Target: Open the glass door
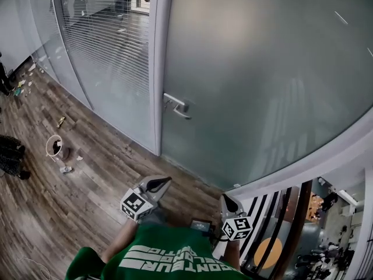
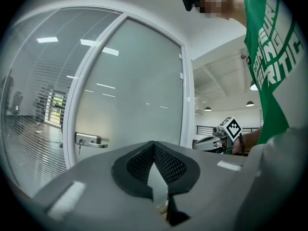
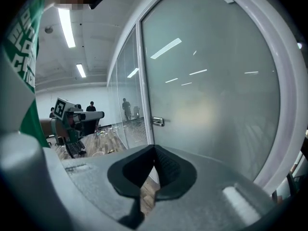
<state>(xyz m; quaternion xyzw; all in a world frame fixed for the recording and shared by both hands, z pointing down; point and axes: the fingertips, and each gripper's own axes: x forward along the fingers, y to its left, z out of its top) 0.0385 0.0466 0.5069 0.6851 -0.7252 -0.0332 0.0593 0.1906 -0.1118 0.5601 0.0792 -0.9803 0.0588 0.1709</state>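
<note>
Closed glass door [image 1: 262, 80], handle [image 1: 176, 105] untouched.
I had the left gripper [image 1: 165, 181] and right gripper [image 1: 225, 198] low in front of it, both with jaws together on nothing, well apart from the handle at the door's left edge, beside the slatted glass panel [image 1: 111, 57].

Both arms reach forward from the body, held low and side by side. The left tongs [image 1: 164, 181] point roughly level, jaws closed tip to tip with nothing between them (only a sliver of gap shows behind the tips). The right tongs [image 1: 225, 198] tilt slightly downward, jaws likewise together and empty. The left forearm [image 1: 119, 241] is bare below a green sleeve [image 1: 87, 264]. The left cube [image 1: 134, 205] and right cube [image 1: 236, 228] face upward.
</note>
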